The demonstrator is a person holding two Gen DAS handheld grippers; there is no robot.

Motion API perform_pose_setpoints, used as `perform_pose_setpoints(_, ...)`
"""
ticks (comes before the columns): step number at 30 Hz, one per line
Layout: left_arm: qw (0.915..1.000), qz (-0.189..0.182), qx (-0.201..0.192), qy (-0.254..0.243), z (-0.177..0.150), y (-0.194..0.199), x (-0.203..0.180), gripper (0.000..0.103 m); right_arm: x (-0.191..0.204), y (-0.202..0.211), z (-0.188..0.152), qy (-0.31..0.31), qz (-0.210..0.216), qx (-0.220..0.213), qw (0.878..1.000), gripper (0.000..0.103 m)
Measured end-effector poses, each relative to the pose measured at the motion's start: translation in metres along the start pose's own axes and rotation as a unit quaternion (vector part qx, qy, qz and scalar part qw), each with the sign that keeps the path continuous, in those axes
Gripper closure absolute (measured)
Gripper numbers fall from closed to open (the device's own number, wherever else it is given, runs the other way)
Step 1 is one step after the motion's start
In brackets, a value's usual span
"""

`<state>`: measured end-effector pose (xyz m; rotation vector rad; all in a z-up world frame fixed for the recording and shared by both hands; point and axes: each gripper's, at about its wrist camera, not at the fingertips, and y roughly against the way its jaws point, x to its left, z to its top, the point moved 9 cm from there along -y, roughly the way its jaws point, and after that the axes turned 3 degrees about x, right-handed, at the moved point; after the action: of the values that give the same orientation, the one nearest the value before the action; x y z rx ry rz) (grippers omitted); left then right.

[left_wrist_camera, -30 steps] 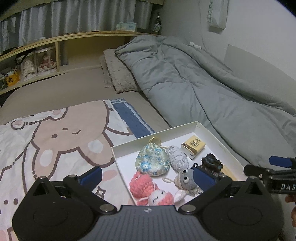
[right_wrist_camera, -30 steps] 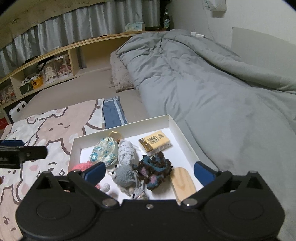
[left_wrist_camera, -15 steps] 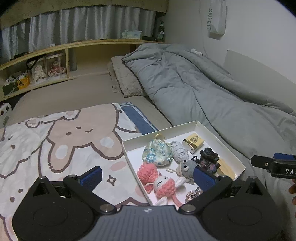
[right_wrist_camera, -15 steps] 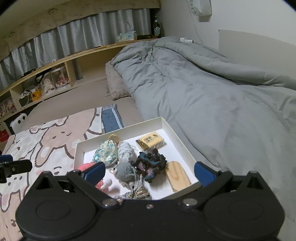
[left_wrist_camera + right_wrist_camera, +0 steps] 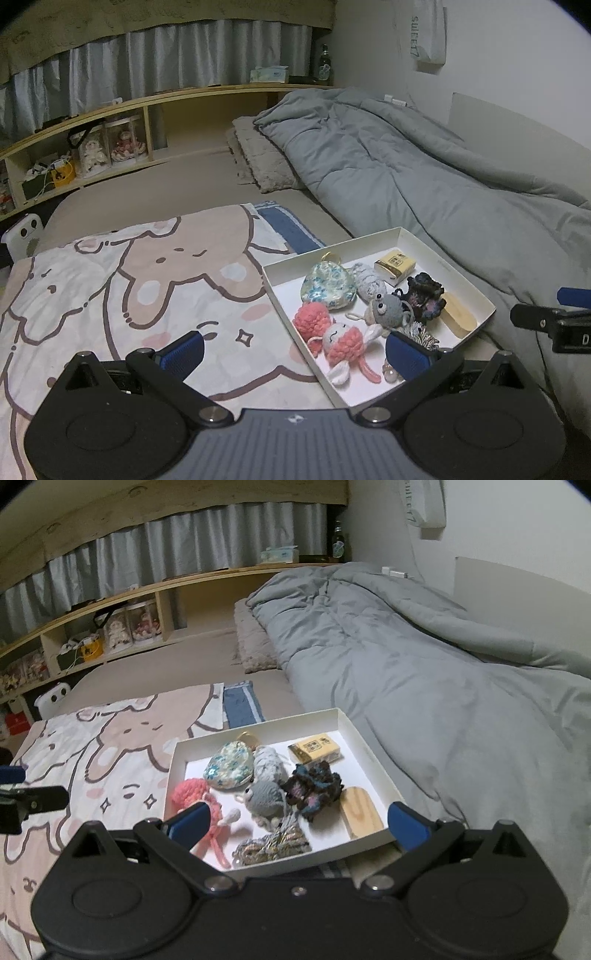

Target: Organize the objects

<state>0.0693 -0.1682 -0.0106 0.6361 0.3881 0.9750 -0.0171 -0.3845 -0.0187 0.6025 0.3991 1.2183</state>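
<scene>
1. The tray [image 5: 373,768] sits on the bed, between the bunny blanket [image 5: 147,280] on the left and the grey duvet [image 5: 424,686] on the right. It's packed: floral pouch [image 5: 231,766], pink knit toy [image 5: 332,332], grey knit toy [image 5: 266,794], dark crochet piece [image 5: 314,784], yellow box [image 5: 316,749], wood piece [image 5: 360,812], and a braided cord [image 5: 271,845] at the near edge.
2. My right gripper [image 5: 297,823] hangs over the tray's near edge, jaws wide, nothing between them.
3. My left gripper [image 5: 293,352] is wide too and empty, straddling the tray's near-left corner.
4. Both have pulled back and up in the last second; the tray looks smaller, and the near cord has come into sight.
5. Nothing has left the tray. I'd call this stepping back to choose a first pick.
</scene>
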Motion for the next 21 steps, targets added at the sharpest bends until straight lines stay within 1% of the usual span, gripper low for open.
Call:
perform_pose_setpoints(6,0.9999,-0.002,0.009,0.013,-0.014,0.003,0.005,0.000,0.006,0.005,-0.012,0.006,-0.007,0.000,1.000,0.000)
perform_pose_setpoints(12,0.9997,0.007,0.017,0.014,-0.030,0.002,0.009,0.000,0.013,0.005,-0.024,0.009,-0.005,0.004,1.000,0.000)
perform_pose_setpoints(15,0.9997,0.016,0.017,0.012,-0.034,0.002,0.011,0.000,0.017,0.007,-0.028,0.009,-0.006,0.004,1.000,0.000)
perform_pose_setpoints(21,0.9994,0.021,0.021,0.017,-0.041,0.000,0.015,0.000,0.023,0.008,-0.034,0.015,0.000,-0.004,1.000,0.000)
